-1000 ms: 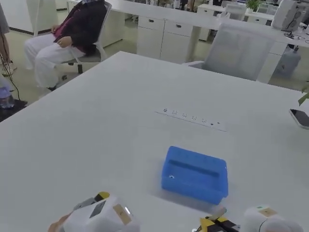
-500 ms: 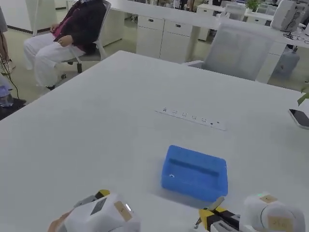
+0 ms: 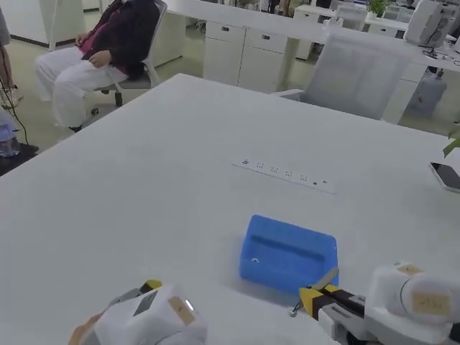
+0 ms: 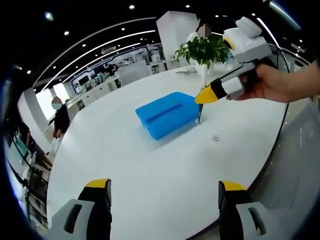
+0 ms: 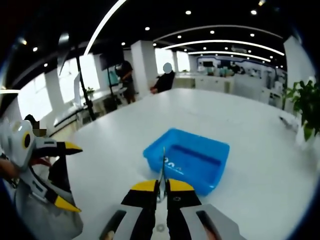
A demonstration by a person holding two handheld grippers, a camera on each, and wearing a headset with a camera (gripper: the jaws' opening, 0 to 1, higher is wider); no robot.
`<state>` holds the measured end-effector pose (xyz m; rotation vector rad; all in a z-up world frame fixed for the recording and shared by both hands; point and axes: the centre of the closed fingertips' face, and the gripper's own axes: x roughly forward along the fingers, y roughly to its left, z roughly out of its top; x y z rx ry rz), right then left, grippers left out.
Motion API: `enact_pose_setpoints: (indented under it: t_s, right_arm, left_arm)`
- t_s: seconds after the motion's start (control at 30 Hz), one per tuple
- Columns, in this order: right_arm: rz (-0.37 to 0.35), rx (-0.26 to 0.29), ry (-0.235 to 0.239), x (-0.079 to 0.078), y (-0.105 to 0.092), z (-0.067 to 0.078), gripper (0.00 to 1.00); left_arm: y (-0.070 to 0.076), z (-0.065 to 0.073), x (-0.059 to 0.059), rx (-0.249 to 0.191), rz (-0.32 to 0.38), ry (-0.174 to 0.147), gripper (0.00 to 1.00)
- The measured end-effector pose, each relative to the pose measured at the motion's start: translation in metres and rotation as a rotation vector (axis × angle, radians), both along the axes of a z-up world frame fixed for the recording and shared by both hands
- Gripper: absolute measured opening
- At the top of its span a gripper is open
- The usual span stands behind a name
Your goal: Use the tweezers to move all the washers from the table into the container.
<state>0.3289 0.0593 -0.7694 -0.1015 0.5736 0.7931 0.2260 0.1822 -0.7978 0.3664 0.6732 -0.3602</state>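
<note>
Bright even light; warped fisheye edges

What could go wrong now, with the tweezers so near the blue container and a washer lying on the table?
1. The tweezers in the right hand-held gripper point down beside the container wall; they may push it, since the open left hand-held gripper does not hold it.
2. The washer lies flat between container and table edge; a slipped pinch could flick it off the table.
</note>
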Motion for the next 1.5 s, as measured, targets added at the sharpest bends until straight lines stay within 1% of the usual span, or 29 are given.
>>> enact_pose_setpoints:
  t_s: [0.2, 0.57, 0.73, 0.9, 1.1, 1.2, 1.33, 1.43, 1.5]
  right_arm:
    - [0.008, 0.006, -0.022, 0.008, 0.0, 0.01, 0.03]
    - [0.02, 0.011, -0.067, 0.016, 0.006, 0.032, 0.03]
    - [0.02, 0.005, -0.087, 0.025, 0.005, 0.036, 0.03]
    - [0.015, 0.013, -0.093, 0.031, 0.007, 0.041, 0.03]
    - [0.016, 0.004, -0.111, 0.042, 0.01, 0.044, 0.03]
    - [0.014, -0.001, -0.115, 0.049, 0.011, 0.042, 0.03]
    - [0.007, -0.009, -0.115, 0.058, 0.013, 0.037, 0.03]
    - [0.004, -0.021, -0.112, 0.064, 0.012, 0.033, 0.03]
    - [0.002, -0.031, -0.11, 0.069, 0.012, 0.027, 0.03]
  left_arm:
    - [0.0, 0.0, 0.0, -0.004, 0.002, 0.0, 0.9]
    - [0.0, 0.001, 0.0, -0.007, 0.005, 0.001, 0.9]
    - [0.001, 0.0, 0.0, -0.006, 0.005, 0.004, 0.9]
    - [0.001, -0.001, 0.0, -0.004, 0.006, 0.006, 0.9]
    - [0.001, -0.001, 0.0, -0.004, 0.007, 0.006, 0.9]
    - [0.001, -0.001, 0.0, -0.005, 0.01, 0.008, 0.9]
    - [0.002, -0.001, 0.0, 0.001, 0.013, 0.008, 0.9]
    - [0.002, -0.002, -0.001, -0.003, 0.016, 0.017, 0.9]
    - [0.002, -0.002, -0.001, 0.0, 0.015, 0.017, 0.9]
